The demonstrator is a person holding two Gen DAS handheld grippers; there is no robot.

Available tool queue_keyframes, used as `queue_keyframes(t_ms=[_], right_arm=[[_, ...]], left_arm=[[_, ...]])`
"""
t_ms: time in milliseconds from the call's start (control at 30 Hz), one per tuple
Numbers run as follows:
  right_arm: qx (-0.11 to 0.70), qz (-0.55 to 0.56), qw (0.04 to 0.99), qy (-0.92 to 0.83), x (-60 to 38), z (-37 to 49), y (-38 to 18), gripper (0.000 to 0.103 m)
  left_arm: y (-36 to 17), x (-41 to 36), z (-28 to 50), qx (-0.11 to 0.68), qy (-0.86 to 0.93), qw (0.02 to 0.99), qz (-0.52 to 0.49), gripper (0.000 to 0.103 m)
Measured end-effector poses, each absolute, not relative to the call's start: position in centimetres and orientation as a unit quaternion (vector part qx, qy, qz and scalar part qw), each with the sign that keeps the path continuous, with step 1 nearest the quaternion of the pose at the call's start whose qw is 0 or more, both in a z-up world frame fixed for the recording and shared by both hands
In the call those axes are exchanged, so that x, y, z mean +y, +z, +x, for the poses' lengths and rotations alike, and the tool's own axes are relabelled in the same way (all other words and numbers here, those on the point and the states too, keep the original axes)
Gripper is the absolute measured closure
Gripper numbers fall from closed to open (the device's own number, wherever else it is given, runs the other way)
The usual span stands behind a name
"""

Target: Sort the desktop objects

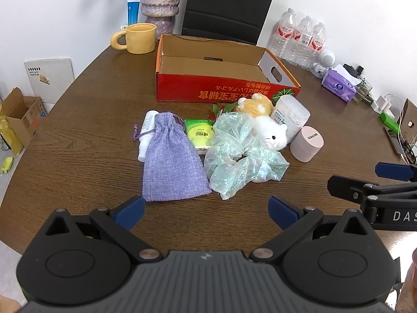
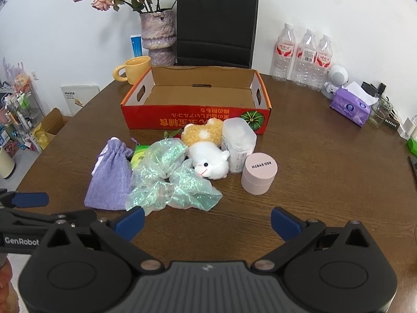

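Note:
An open red cardboard box (image 1: 226, 92) (image 2: 198, 121) sits empty mid-table. In front of it lies a heap: a purple drawstring pouch (image 1: 173, 161) (image 2: 112, 177), a white spray bottle (image 1: 146, 135), a green packet (image 1: 199, 135), an iridescent green scrunchie (image 1: 234, 154) (image 2: 169, 180), a white plush (image 1: 272, 133) (image 2: 208, 163), a yellow plush (image 1: 256, 104) (image 2: 202, 131), a clear white container (image 1: 290, 116) (image 2: 238, 143) and a pink jar (image 1: 306, 143) (image 2: 259, 173). My left gripper (image 1: 207, 212) is open and empty, just before the pouch. My right gripper (image 2: 207, 221) is open and empty, before the scrunchie.
A yellow mug (image 1: 138, 37), a vase (image 1: 160, 0), a black paper bag (image 2: 216, 26), water bottles (image 2: 303, 57), a purple tissue pack (image 2: 350, 107) and small clutter ring the brown table (image 1: 91, 130). Cardboard boxes stand on the floor at left.

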State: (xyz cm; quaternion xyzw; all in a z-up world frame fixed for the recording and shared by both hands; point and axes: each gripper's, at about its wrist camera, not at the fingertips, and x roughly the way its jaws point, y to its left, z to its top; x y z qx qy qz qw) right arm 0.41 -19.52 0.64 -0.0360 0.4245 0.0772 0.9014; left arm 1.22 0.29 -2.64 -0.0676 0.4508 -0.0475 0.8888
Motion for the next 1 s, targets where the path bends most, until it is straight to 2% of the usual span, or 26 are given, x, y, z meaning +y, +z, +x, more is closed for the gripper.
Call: queue_keyframes(t_ms=[667, 1000], right_arm=[[0.4, -0.024, 0.911, 0.101, -20.8, 3.7, -3.1, 0.0], [0.324, -0.012, 0.944, 0.06, -23.8, 5.1, -5.4, 0.0]], left_arm=[[-5.6, 1.1, 4.2, 0.448, -0.045, 0.889, -0.081, 0.0], [-7.8, 2.5, 5.9, 0.433, -0.028, 0.897, -0.086, 0.0]])
